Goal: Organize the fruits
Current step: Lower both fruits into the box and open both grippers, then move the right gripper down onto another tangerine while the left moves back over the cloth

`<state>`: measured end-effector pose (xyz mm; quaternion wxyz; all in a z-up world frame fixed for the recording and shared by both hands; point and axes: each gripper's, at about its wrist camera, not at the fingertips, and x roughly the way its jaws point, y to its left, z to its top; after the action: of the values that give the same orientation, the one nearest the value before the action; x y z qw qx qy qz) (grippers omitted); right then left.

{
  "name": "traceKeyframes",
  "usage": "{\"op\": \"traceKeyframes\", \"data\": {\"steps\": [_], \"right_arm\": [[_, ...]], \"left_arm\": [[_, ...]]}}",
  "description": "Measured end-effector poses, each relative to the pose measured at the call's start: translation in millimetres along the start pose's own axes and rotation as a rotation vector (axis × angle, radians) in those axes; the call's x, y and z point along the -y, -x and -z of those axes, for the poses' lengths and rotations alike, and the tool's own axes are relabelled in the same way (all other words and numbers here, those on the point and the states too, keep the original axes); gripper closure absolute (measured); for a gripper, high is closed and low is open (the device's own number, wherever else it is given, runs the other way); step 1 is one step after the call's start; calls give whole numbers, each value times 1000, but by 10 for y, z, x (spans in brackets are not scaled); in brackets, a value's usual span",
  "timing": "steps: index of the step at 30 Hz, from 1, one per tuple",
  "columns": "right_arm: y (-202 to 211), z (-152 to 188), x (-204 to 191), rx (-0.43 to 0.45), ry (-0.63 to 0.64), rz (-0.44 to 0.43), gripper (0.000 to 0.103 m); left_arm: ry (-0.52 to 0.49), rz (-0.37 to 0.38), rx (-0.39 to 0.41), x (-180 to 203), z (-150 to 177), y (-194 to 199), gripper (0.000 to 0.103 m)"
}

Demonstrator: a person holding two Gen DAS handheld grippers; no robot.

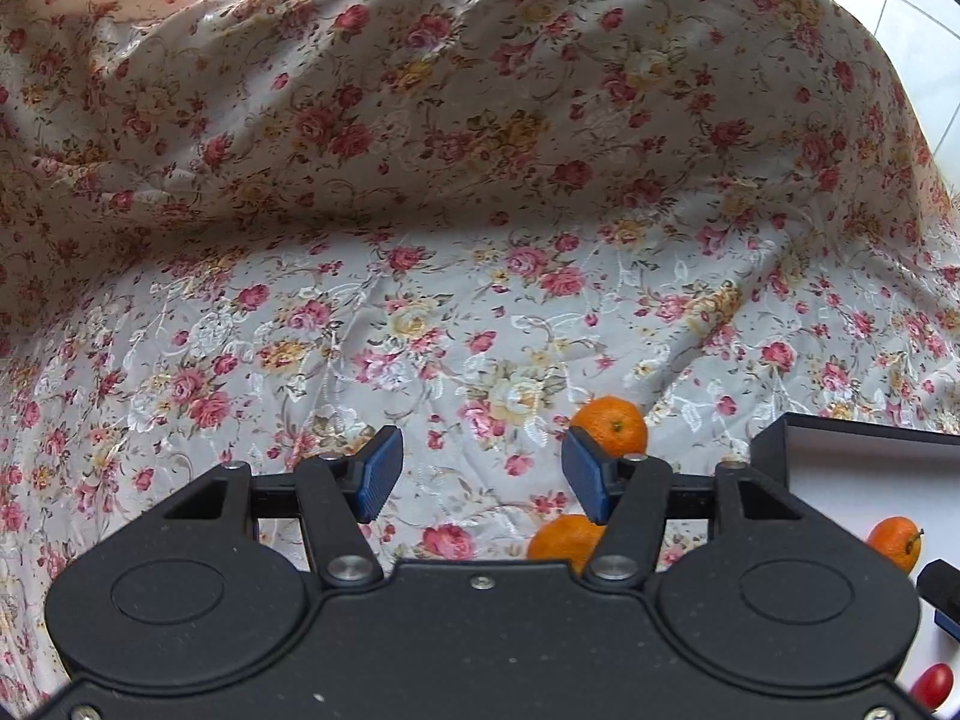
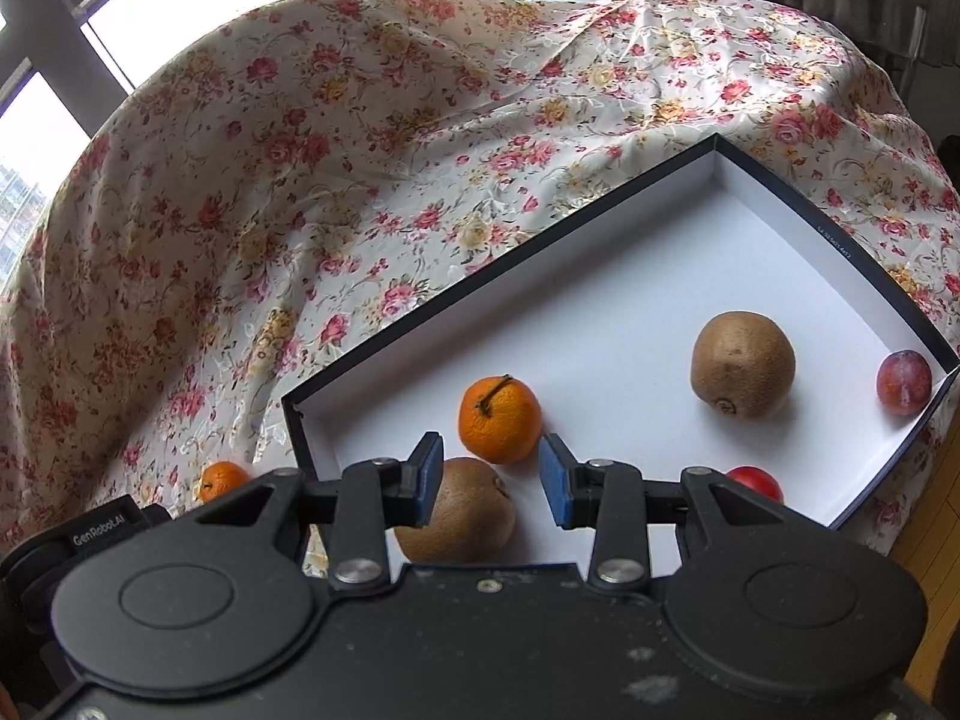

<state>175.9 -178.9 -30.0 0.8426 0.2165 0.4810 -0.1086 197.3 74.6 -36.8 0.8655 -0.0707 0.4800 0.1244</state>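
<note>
Box (image 2: 780,222) sits on the cloth (image 2: 300,180), holding a tangerine (image 2: 499,419), two kiwis (image 2: 743,363) and probably a plum (image 2: 904,381); two more tangerines (image 1: 612,423) lie outside, left of it.

A floral cloth (image 2: 300,192) is showing red, pink and yellow roses on a cream ground all around both tools. The left gripper (image 1: 480,474) is showing black arms and blue ribbed pads (image 1: 379,474); the right gripper (image 2: 491,480) is wearing the same black and blue. Just beyond the right gripper's pads a mandarin (image 2: 499,419) is glowing orange with a dark stem, inside a tray (image 2: 600,228) that is showing a white floor and black walls. Under its left pad a kiwi (image 2: 462,510) is looking fuzzy brown, and a second kiwi (image 2: 743,365), farther right, is matching it. A plum (image 2: 904,382) is showing dusky purple-red at the far right, and a red fruit (image 2: 757,482) is peeking out behind the right arm. By the left gripper's right pad, two mandarins (image 1: 612,423) (image 1: 564,537) are showing orange on the cloth.
</note>
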Motion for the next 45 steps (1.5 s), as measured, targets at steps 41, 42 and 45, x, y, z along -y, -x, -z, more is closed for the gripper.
{"op": "traceKeyframes", "data": {"steps": [41, 42, 45], "right_arm": [[-532, 842, -1774, -156, 273, -30, 60], [-547, 846, -1791, -150, 279, -15, 59], [-607, 854, -1805, -160, 280, 6, 59]], "left_arm": [[152, -130, -199, -1775, -28, -373, 40], [151, -130, -199, -1799, -32, -374, 40], [146, -134, -195, -1852, -29, -369, 40]]}}
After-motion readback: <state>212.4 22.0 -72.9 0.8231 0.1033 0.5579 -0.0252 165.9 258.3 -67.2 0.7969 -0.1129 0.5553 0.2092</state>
